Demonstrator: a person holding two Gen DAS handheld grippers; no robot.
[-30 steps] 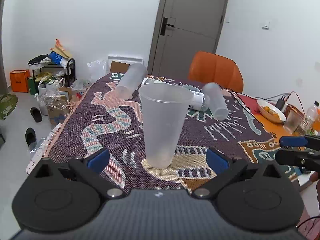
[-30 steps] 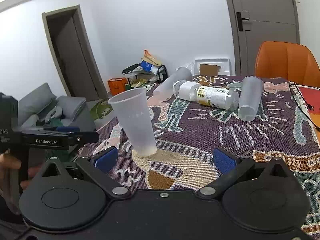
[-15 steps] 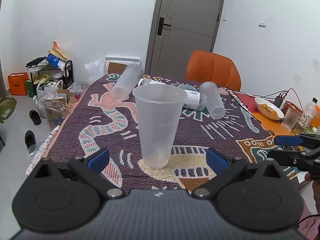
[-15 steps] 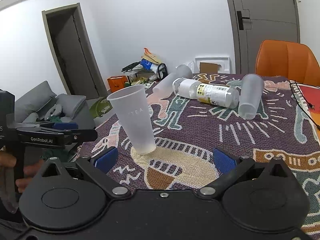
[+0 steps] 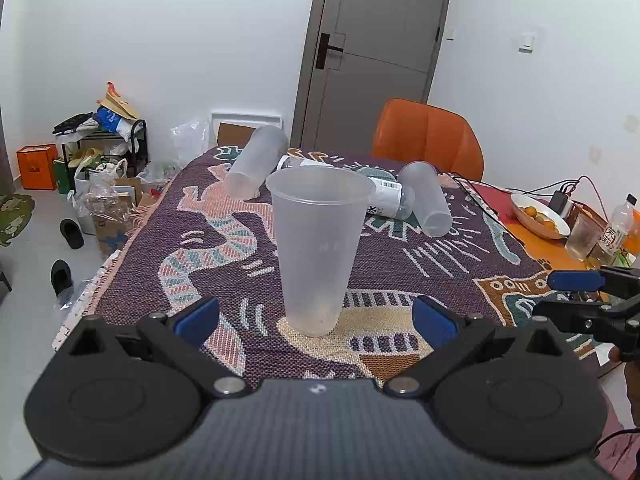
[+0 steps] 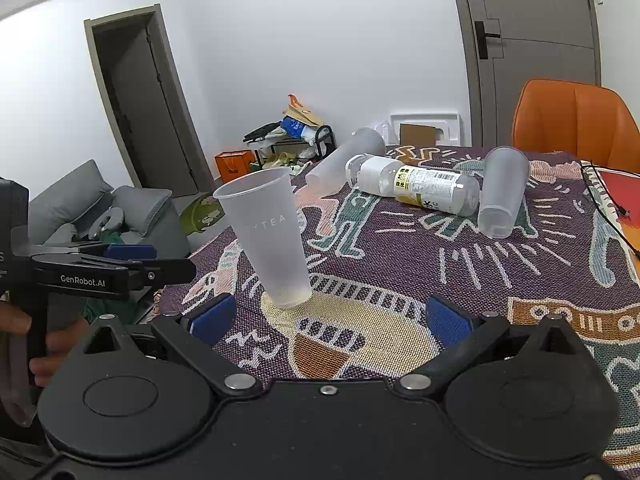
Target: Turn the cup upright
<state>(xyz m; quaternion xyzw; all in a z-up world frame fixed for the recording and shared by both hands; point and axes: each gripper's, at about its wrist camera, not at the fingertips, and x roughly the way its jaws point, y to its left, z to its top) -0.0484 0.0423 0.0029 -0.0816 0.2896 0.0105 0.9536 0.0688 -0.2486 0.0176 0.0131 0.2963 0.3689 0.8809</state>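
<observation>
- My left gripper (image 5: 316, 320) has its blue pads spread wide, bare patterned cloth (image 5: 240, 280) on both sides of the upright cup (image 5: 318, 248)
- Beyond it, a lying bottle (image 5: 384, 196) and two toppled cups (image 5: 254, 168) (image 5: 426, 200) block the far side
- My right gripper (image 6: 328, 318) faces bare cloth, cup off to its left

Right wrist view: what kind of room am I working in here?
Most likely a lived-in home, a living or dining room: a grey sofa, an orange chair at the blanket-covered table, and a cluttered shoe rack by the wall.
</observation>
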